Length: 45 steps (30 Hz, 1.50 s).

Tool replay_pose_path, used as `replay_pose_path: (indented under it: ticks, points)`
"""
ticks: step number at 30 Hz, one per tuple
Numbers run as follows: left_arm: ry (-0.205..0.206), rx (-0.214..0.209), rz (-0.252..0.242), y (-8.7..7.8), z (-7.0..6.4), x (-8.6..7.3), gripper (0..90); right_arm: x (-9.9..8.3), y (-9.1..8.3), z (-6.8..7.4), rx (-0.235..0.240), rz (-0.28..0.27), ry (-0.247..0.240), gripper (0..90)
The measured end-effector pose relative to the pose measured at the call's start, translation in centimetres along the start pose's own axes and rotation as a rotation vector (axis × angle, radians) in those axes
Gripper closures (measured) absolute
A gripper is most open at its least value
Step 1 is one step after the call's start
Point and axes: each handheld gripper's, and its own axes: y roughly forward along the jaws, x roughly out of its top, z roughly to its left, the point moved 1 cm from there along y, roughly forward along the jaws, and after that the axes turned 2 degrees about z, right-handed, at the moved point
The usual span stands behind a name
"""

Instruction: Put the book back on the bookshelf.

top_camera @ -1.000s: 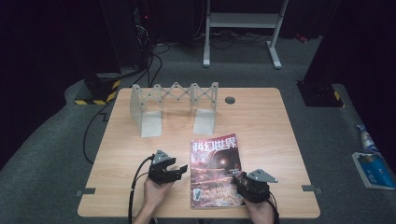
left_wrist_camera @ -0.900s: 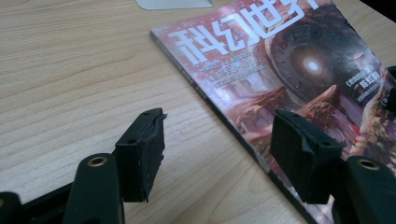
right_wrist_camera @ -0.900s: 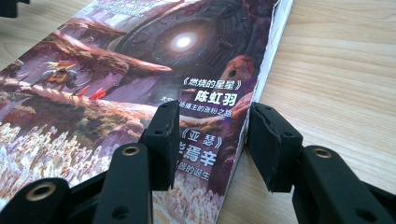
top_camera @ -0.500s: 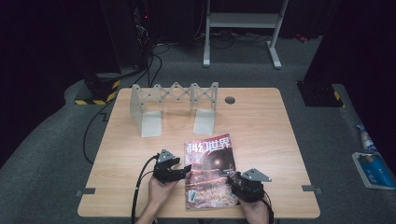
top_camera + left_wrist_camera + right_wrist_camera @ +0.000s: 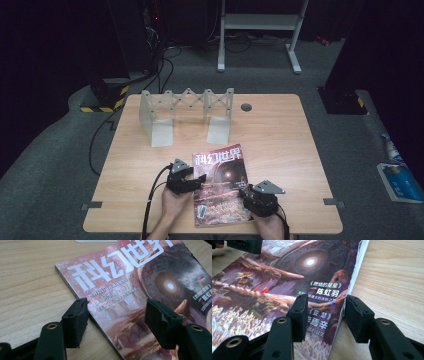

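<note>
Tongs first — the left gripper (image 5: 200,180) is seen at the near left of the table, jaws spread wide, one pad (image 5: 75,323) set down on bare wood just outside the spine and the other hovering over the cover; nothing is clamped between them. The right gripper (image 5: 243,192) is found at the near right, jaws parted to a moderate gap that straddles the page edge — one pad (image 5: 299,315) over the printed cover, the other (image 5: 357,316) over the wood beside it. Whether those pads are touching the paper cannot be told, but no grip is shown.

Between the two lies the magazine (image 5: 222,182), flat on the table (image 5: 300,150), cover up, big white characters across its far end and a glowing disc in the artwork. It is placed near the near edge, roughly at the middle, turned slightly off square. Each gripper is carried by a hand (image 5: 172,205) entering from the near edge, with black cable trailing from the left one.

Farther out, a grey folding rack (image 5: 187,112) is seen standing at the far left of the tabletop, well apart from the magazine, and a small round grommet (image 5: 246,107) is set just right of it.
</note>
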Motion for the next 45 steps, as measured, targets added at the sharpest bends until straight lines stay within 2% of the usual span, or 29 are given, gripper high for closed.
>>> replay_pose_path:
  ticks: [4,6,7,8,13,16,20,24,28,33,37,40,45]
  points:
    - [0.018,0.020,-0.008,0.2,-0.1,0.0,35.0,0.0,0.0,0.0,0.003,0.002,-0.001,53.9]
    - [0.059,0.053,-0.004,0.3,-0.4,-0.1,34.7,0.0,0.0,0.0,0.007,0.002,-0.001,53.8]
    - [0.059,0.053,-0.004,0.3,-0.4,-0.1,34.3,0.0,0.0,0.0,0.007,0.002,-0.001,53.8]
    - [0.088,0.079,-0.003,0.4,-0.8,-0.2,33.5,0.0,0.0,-0.1,0.010,0.003,-0.002,53.4]
    - [0.088,0.082,-0.004,0.5,-0.9,-0.2,33.0,0.1,0.1,-0.4,0.034,0.008,0.009,51.9]
    - [0.090,0.083,-0.005,0.5,-0.9,-0.2,32.9,0.4,0.2,-0.9,0.067,0.016,0.006,46.5]
    - [0.089,0.082,-0.008,0.5,-0.9,-0.2,32.9,0.9,0.2,-1.3,0.092,0.024,0.001,47.0]
    - [0.089,0.081,-0.008,0.5,-0.9,-0.2,32.9,1.8,0.3,-1.9,0.085,0.048,-0.020,48.3]
    - [0.090,0.081,-0.008,0.5,-0.8,-0.2,32.9,2.7,0.5,-2.5,0.081,0.082,-0.006,47.0]
    - [0.088,0.080,-0.010,0.5,-0.8,-0.2,32.9,3.8,0.9,-3.0,0.081,0.106,-0.013,46.7]
    - [0.089,0.079,-0.010,0.5,-0.8,-0.2,32.9,5.1,1.7,-3.3,0.091,0.132,0.006,46.3]
    - [0.089,0.079,-0.010,0.5,-0.8,-0.2,32.8,6.1,2.3,-3.5,0.106,0.148,0.014,49.3]
    - [0.089,0.079,-0.010,0.5,-0.8,-0.2,32.9,7.4,3.3,-3.5,0.088,0.177,-0.007,49.3]
